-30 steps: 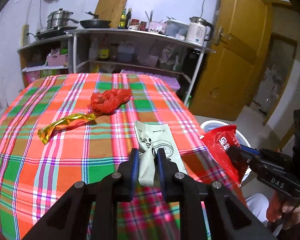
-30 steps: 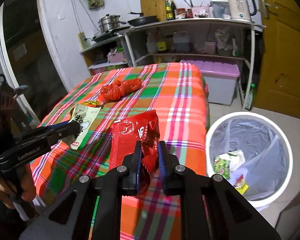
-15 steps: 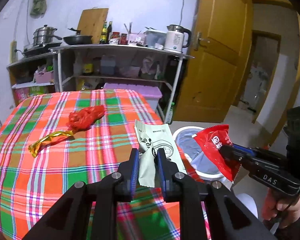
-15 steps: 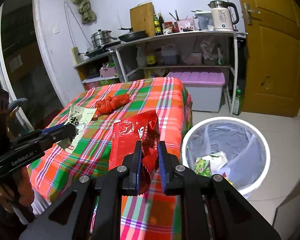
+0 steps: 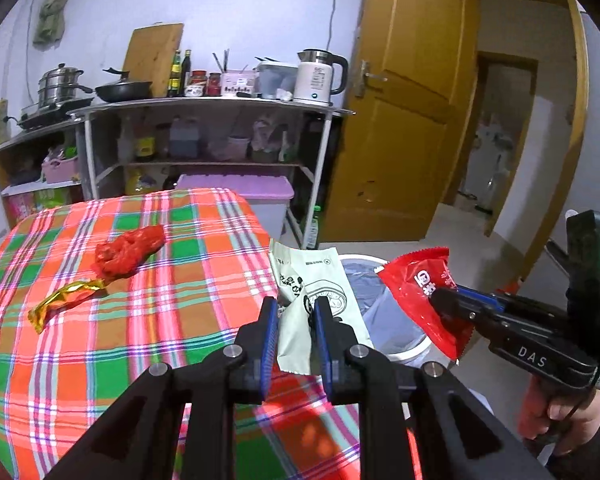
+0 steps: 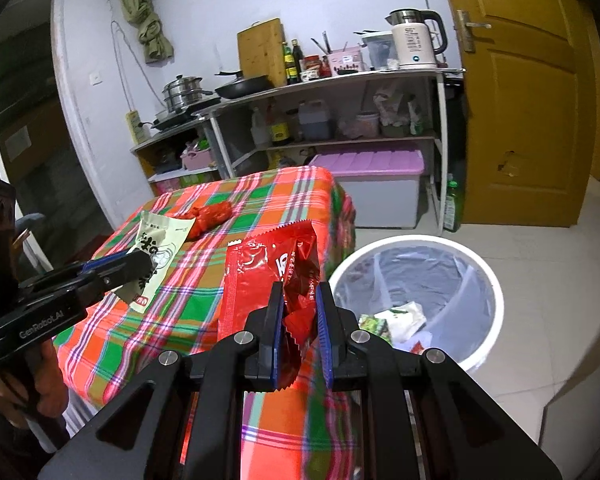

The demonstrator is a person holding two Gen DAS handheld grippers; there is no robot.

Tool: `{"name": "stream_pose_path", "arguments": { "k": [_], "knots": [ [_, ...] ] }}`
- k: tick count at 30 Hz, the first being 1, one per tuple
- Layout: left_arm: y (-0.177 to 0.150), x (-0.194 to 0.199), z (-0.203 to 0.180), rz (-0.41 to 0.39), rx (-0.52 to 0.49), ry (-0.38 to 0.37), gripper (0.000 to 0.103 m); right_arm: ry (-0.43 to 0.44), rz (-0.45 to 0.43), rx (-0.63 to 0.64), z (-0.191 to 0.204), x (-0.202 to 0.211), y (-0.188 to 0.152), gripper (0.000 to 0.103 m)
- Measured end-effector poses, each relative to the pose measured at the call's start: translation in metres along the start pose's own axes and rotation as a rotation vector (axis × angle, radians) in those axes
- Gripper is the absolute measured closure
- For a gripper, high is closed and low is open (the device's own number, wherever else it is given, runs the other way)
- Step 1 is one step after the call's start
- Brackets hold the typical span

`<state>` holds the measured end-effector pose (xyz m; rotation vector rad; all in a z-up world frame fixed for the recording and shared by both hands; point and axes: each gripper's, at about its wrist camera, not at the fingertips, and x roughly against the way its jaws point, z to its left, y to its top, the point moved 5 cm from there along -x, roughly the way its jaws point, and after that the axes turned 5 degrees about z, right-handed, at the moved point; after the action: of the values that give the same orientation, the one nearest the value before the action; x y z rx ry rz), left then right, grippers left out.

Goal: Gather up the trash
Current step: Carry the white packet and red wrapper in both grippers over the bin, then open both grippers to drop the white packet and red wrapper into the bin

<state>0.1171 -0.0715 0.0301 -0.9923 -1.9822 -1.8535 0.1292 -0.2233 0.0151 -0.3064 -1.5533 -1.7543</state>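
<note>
At the lower centre of the left wrist view, the left gripper (image 5: 295, 322) is clamped on a pale green wrapper (image 5: 316, 292) that stands upright between its pads, its long axis running up the frame. The white bin (image 5: 384, 320) shows just behind and to the right of that wrapper, partly hidden by it, while the right gripper (image 5: 440, 300) reaches in from the right edge pinching a red packet (image 5: 420, 284) that overlaps the bin's mouth — so the right hand looks the nearer of the two. In the right wrist view, the red packet (image 6: 288, 276) rises from the closed jaws at centre, and the bin (image 6: 488, 276) lies to the right and slightly ahead, its liner open — already holding scraps.
</note>
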Motion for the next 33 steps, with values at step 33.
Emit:
{"name": "stream_pose_path", "arguments": {
  "k": [33],
  "knots": [
    [0.001, -0.159, -0.067, 0.234, -0.102, -0.118, 0.084, -0.119, 0.116, -0.197, -0.119, -0.054, -0.018, 0.087]
  ]
}}
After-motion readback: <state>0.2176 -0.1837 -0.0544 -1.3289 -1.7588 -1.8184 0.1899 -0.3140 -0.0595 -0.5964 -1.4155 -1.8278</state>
